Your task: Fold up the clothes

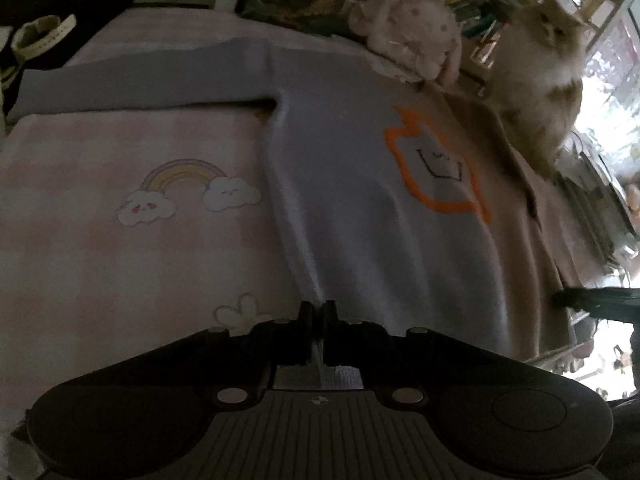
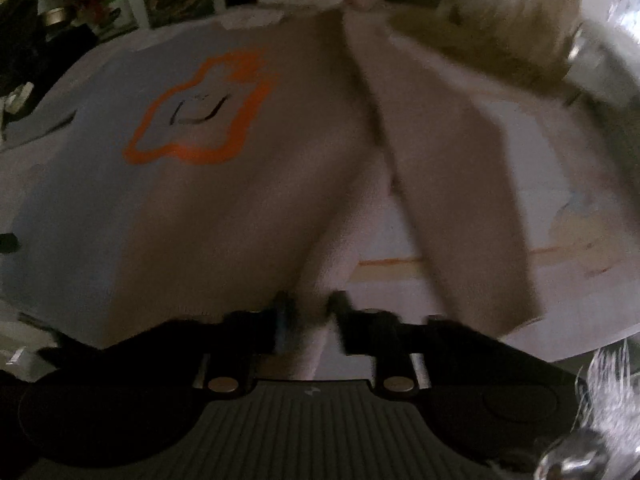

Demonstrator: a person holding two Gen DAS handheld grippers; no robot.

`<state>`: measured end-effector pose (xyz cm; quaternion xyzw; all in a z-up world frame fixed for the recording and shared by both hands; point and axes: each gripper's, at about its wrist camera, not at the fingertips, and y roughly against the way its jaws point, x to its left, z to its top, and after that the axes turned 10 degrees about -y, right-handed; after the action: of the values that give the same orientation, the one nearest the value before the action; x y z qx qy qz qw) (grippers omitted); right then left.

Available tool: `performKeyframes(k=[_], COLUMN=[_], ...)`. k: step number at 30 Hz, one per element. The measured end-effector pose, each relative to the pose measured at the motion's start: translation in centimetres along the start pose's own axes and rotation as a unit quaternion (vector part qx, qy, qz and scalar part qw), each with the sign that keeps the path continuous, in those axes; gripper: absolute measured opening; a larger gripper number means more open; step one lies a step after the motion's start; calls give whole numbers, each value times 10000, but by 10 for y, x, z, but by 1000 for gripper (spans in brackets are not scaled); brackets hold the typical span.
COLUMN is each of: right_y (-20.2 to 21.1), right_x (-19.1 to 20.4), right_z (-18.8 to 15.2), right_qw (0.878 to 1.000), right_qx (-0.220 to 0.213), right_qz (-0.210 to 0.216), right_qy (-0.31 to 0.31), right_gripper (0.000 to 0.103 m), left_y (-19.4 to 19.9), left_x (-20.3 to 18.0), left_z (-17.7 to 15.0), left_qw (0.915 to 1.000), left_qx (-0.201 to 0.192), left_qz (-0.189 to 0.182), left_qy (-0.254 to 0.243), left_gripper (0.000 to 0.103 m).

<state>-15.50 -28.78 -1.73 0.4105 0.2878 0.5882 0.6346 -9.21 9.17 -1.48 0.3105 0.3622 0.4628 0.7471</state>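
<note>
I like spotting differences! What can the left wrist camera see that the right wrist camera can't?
Only the left view shows the rainbow with clouds on the pink blanket, the sweater's spread sleeve, and the cat's face. Only the right view shows the beige sleeve hanging loose and blurred. Both show the two-tone sweater with its orange outline picture, and each gripper's fingers around its hem: left gripper pinched shut, right gripper wider.

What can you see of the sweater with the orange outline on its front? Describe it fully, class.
The sweater looks soft and knitted, pale blue-grey on one half and beige on the other, with an orange-outlined shape on the chest. It lies flat, sleeves spread, on a pink checked blanket. The left tool pinches its hem; the right tool has a fold of hem between its fingers.
</note>
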Motion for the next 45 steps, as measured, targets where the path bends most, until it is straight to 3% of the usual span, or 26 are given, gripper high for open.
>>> performKeyframes(k=[3, 6, 10, 13, 15, 18, 22, 24, 25, 27, 29, 30, 33, 35, 37, 40, 45], right_y=[9, 5, -7, -14, -14, -13, -5, -6, -10, -17, -16, -12, 4, 7, 6, 0, -3], right_x=[-15, -30, -51, -63, -71, -90, -130, -149, -159, -169, -171, -169, -152, -136, -124, -105, -75], right_z=[6, 13, 15, 17, 25, 48, 97, 123, 135, 151, 156, 154, 137, 118, 99, 66, 32], right_qw=[9973, 9916, 9931, 9934, 9926, 9934, 9889, 9730, 9659, 9616, 9579, 9586, 9761, 9896, 9915, 9862, 9862], right_qx=[-309, -333, 6, 210, 282, 170, -788, -1349, -1516, -1564, -1704, -1777, -1728, -1165, -565, 178, 526], right_qz=[-406, -624, -267, 94, 191, 159, -755, -1506, -1785, -1951, -1980, -1869, -759, 288, 1056, 1632, 1546], right_qy=[525, 1082, 1146, 1121, 1164, 1127, 1010, 1117, 1104, 1132, 1188, 1206, 1075, 799, 501, 196, 276], right_gripper=[35, 44, 45, 31, 9, 4, 4, 4, 5, 10, 46, 51, 52, 51, 50, 50, 50], left_y=[0, -8, -10, -11, -10, -9, -13, -14, -14, -14, -13, -13, -13, -12, -11, -10, -7], left_x=[-2, -5, -11, -16, -17, -20, -33, -39, -40, -42, -44, -45, -46, -45, -45, -41, -33], left_z=[0, -1, -2, -3, -4, -5, -4, -4, -5, -6, -7, -8, -10, -11, -12, -12, -14], left_qw=[9999, 9993, 9969, 9947, 9926, 9886, 9827, 9794, 9781, 9756, 9736, 9727, 9699, 9698, 9708, 9740, 9815], left_qx=[-36, 57, -15, -45, -61, -104, -137, -179, -198, -222, -233, -253, -312, -329, -328, -297, -284], left_qz=[68, 294, 574, 762, 890, 1116, 1486, 1643, 1701, 1805, 1870, 1885, 1926, 1913, 1876, 1758, 1466], left_qy=[85, 236, 539, 688, 824, 1002, 1097, 1157, 1182, 1231, 1291, 1333, 1454, 1476, 1457, 1397, 1194], left_gripper=[4, 4, 6, 7, 7, 7, 8, 8, 8, 8, 8, 8, 8, 8, 8, 8, 8])
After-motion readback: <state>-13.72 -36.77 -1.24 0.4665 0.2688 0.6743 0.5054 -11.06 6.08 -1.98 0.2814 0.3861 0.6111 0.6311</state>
